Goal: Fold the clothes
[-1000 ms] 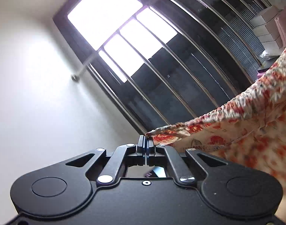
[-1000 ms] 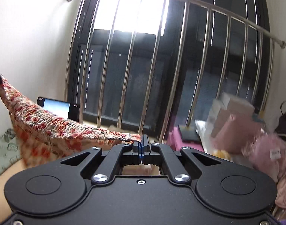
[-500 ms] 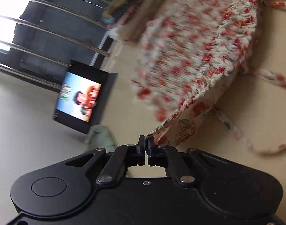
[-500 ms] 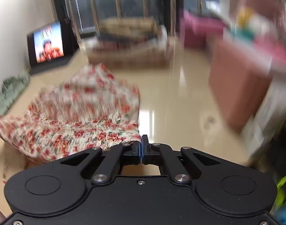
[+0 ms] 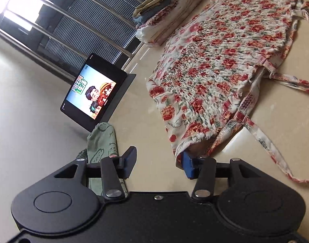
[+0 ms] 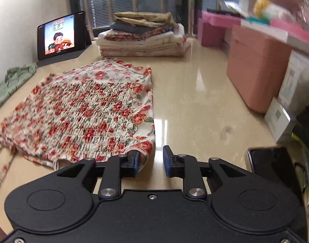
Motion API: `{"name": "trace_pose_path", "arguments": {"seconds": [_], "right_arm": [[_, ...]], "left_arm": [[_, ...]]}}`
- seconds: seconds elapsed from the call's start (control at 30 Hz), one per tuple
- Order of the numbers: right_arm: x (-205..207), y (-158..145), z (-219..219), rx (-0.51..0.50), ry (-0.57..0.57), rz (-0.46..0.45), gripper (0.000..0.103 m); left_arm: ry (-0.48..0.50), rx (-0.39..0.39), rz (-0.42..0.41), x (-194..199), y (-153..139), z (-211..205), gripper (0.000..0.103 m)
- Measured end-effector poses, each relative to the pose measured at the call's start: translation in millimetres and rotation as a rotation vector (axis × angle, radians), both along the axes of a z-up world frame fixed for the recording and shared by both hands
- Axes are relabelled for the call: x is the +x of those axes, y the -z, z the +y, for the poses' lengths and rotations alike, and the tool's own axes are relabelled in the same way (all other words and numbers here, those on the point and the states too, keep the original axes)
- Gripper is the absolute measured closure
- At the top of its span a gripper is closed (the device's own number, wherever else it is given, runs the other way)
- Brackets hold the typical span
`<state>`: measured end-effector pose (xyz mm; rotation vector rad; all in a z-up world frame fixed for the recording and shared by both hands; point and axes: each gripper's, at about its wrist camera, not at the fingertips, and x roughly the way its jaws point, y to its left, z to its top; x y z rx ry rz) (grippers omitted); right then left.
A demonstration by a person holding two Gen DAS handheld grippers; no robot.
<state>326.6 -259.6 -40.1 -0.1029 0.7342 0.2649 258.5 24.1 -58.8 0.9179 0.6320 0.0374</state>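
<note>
A cream top with red flowers, smocked and with long tie straps, lies flat on the beige surface (image 5: 221,68) (image 6: 83,109). My left gripper (image 5: 159,163) sits at its near corner with jaws opening; the cloth edge rests against the right blue pad (image 5: 188,167), no longer pinched. In the right wrist view my right gripper (image 6: 151,162) is at the garment's other near corner, jaws opening, and the hem drapes beside the left pad (image 6: 135,163). A strap (image 5: 274,154) trails off toward the near right.
A stack of folded clothes (image 6: 142,38) (image 5: 166,12) stands at the back by the window bars. A tablet playing a cartoon (image 5: 93,93) (image 6: 60,35) leans against the wall, with a green cloth (image 5: 102,143) (image 6: 11,81) near it. Pink boxes (image 6: 255,68) and a black phone (image 6: 276,162) crowd the right.
Both grippers came down with the floral top from the air to the surface, where it now lies spread. Both sets of jaws, shut on its corners before, have parted and let go.
</note>
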Motion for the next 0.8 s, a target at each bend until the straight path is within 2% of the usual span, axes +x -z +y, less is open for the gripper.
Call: {"name": "trace_pose_path", "arguments": {"seconds": [0.13, 0.23, 0.27, 0.3, 0.33, 0.37, 0.4, 0.5, 0.67, 0.8], "right_arm": [[-13, 2, 20, -0.159, -0.051, -0.054, 0.074], [-15, 5, 28, -0.194, -0.069, -0.076, 0.075], [-14, 5, 28, -0.186, -0.067, -0.071, 0.078], [-13, 5, 27, -0.168, -0.061, -0.061, 0.093], [-11, 5, 26, -0.149, -0.053, -0.052, 0.102], [-11, 5, 25, -0.127, -0.045, -0.043, 0.103], [-11, 5, 23, -0.106, -0.036, -0.035, 0.103], [-11, 5, 11, -0.018, -0.002, -0.004, 0.103], [-11, -1, -26, 0.191, 0.079, 0.069, 0.103], [-19, 0, -47, 0.311, 0.117, 0.114, 0.103]], "left_arm": [[-0.005, -0.043, -0.002, 2, -2, 3, 0.055], [0.011, -0.050, -0.017, 4, 1, 4, 0.057], [0.013, -0.053, -0.022, 4, 2, 4, 0.067], [0.005, -0.062, -0.016, 2, 4, 3, 0.081], [0.008, -0.070, -0.011, 1, 7, 2, 0.088], [0.012, -0.077, -0.006, -1, 10, 1, 0.098], [0.023, -0.063, -0.008, -5, 13, -1, 0.101], [0.054, -0.023, -0.024, -18, 18, -7, 0.102], [0.056, -0.074, -0.016, -33, 11, 4, 0.102], [0.055, -0.099, -0.010, -43, 7, 9, 0.102]]}}
